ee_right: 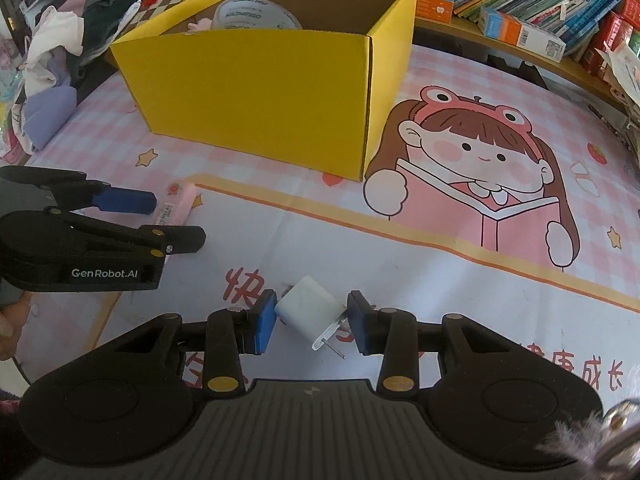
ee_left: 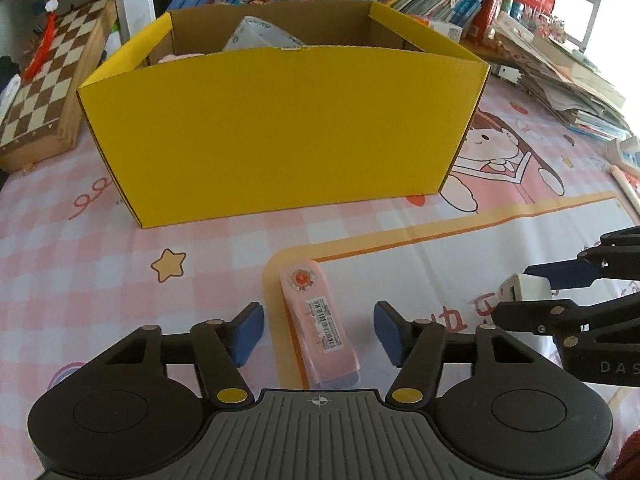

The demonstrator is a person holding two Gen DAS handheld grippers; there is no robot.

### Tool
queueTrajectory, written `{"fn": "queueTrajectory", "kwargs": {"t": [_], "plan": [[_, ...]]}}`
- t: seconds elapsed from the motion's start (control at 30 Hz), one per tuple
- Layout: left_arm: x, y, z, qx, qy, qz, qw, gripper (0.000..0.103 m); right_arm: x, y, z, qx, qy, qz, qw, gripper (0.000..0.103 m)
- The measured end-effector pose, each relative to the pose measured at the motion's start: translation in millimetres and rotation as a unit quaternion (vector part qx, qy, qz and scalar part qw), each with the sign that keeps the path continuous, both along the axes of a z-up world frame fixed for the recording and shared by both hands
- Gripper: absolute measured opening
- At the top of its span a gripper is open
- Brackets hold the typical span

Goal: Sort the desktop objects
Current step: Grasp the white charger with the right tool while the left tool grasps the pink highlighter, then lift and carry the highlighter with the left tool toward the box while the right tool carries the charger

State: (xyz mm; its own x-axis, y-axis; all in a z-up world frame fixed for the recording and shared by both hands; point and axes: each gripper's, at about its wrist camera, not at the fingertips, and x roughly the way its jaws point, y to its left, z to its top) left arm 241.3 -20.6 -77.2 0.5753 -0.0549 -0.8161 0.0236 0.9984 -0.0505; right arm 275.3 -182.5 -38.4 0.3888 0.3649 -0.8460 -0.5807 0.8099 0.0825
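Ahead of both your grippers stands the yellow cardboard box (ee_left: 280, 128), open at the top, with a white roll (ee_right: 256, 16) printed with dark lettering too small to read lying inside it. The box sits on a pink checked desk mat (ee_left: 100, 240) carrying a cartoon girl with a book and large red Chinese characters, some of them just under your right fingers.

Your left gripper (ee_left: 318, 332) bears "GenRobot.AI" in white on its side in the right wrist view. Its 2 blue pads (ee_left: 248, 332) stand partly apart, 1 on each side of the pink stapler-like case (ee_left: 320, 328), which lies flat on the mat between them, with clear gaps either side. A white barcode sticker and a round red emblem sit on the case's top face; the digits are unreadable.

Your right gripper (ee_right: 312, 324), marked "DAS" where the left wrist view cuts it off, is narrowed around the white charger plug (ee_right: 306, 312). The left pad touches its side; on the right, the pad meets its prongs. The plug sits tilted, and you cannot tell whether it rests on the mat.
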Motion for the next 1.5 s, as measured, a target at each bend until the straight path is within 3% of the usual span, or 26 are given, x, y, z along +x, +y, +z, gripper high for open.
{"fn": "queueTrajectory", "kwargs": {"t": [0.3, 0.43, 0.6, 1.5], "plan": [[-5.0, -6.7, -1.2, 0.034, -0.013, -0.033, 0.9988, 0.046, -3.9, 0.5, 0.1, -0.001, -0.002, -0.004, 1.0, 0.036], [-5.3, -2.7, -0.7, 0.027, -0.018, -0.033, 0.9989, 0.023, -6.9, 1.9, 1.1, -0.001, -0.005, -0.003, 1.0, 0.036], [-12.8, 6.9, 2.1, -0.008, -0.014, -0.023, 0.9996, 0.023, -11.1, 2.1, 3.8, 0.002, -0.01, -0.006, 1.0, 0.036], [-69.8, 25.2, 27.3, -0.005, -0.049, -0.037, 0.9981, 0.023, -58.2, 33.0, 10.7, -0.009, -0.023, 0.007, 1.0, 0.036]]}}
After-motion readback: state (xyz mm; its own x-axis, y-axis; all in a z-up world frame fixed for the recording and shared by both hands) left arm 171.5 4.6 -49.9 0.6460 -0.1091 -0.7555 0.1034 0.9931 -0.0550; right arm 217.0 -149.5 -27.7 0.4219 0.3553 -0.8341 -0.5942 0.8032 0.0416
